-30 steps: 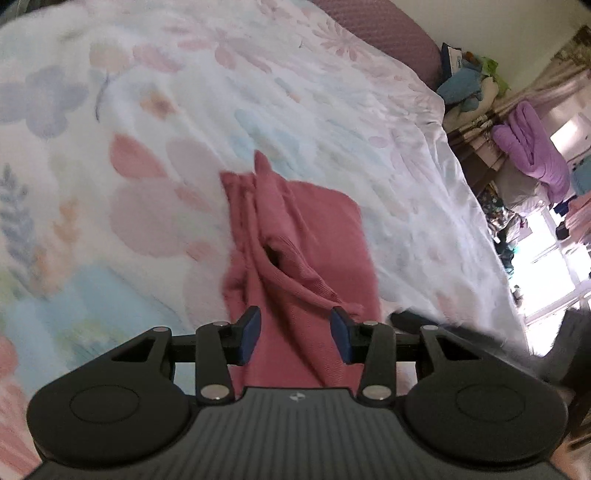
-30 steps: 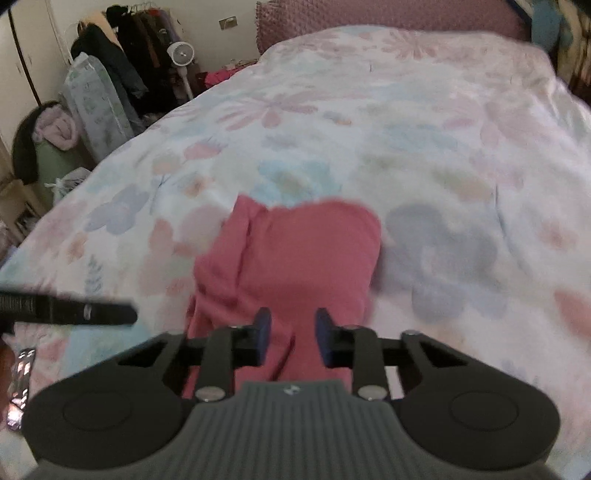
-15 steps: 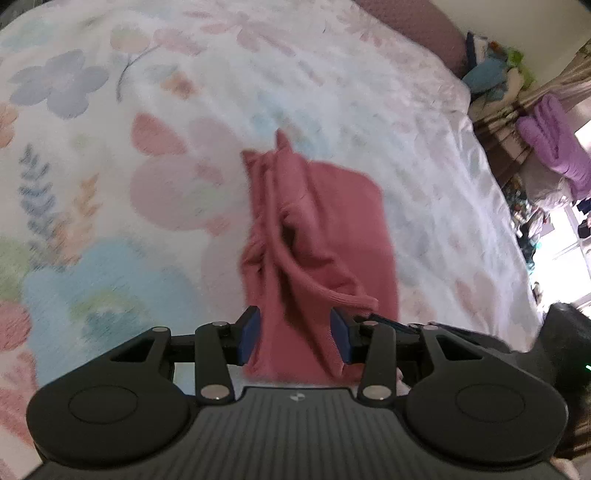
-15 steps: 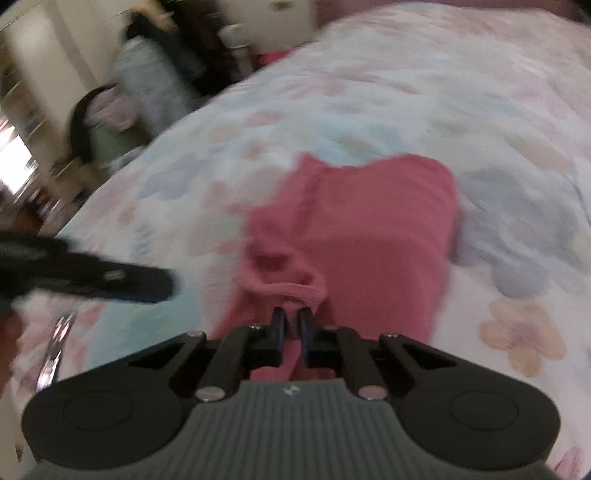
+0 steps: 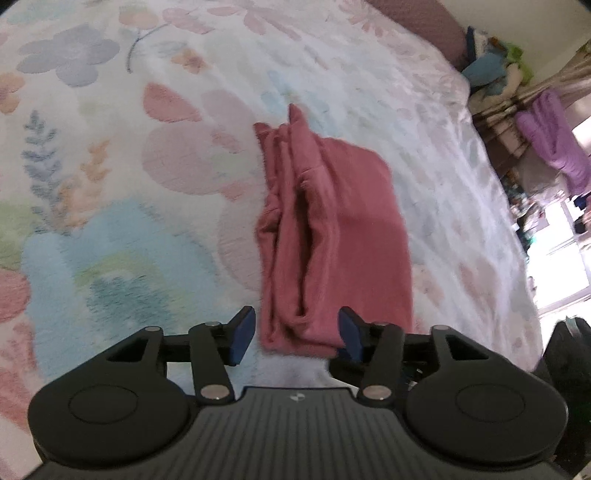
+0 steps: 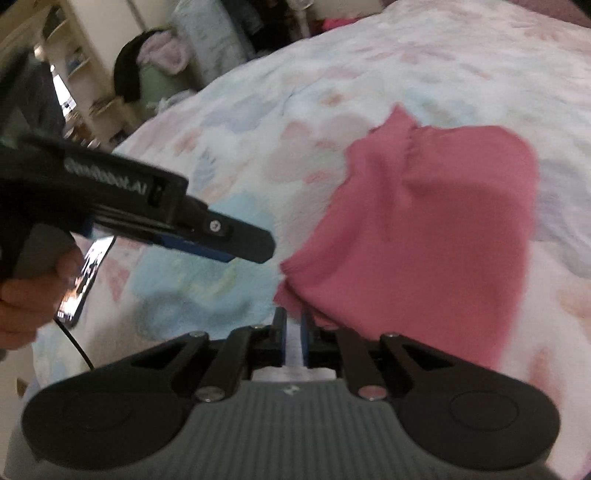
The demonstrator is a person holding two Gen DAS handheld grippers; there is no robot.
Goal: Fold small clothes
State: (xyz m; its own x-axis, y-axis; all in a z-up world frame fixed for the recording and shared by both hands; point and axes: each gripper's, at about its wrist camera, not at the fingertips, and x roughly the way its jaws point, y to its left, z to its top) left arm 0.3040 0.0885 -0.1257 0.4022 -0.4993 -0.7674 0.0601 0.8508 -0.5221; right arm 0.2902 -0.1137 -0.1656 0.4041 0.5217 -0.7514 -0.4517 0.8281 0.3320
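Note:
A small pink garment [image 5: 332, 229] lies folded lengthwise on the floral bedspread [image 5: 147, 166]. My left gripper [image 5: 295, 334] is open, its blue pads either side of the garment's near end, just above it. In the right wrist view the garment [image 6: 436, 229] lies ahead and to the right. My right gripper [image 6: 293, 341] is nearly shut with a thin gap; the garment's near corner sits just beyond its tips, and no cloth shows between the pads. The left gripper [image 6: 221, 236] also shows at left, held in a hand.
The bed's right edge [image 5: 498, 221] drops to a cluttered floor with purple cloth [image 5: 557, 144]. A headboard cushion [image 5: 424, 22] lies at the far end. A phone with a cable [image 6: 85, 280] lies on the bed at left. Shelves and hanging clothes [image 6: 147, 74] stand beyond.
My right gripper closed from open and swung left, so the garment now lies to its right. The left gripper drew back toward the garment's near end and stayed open. The garment's fold looks narrower.

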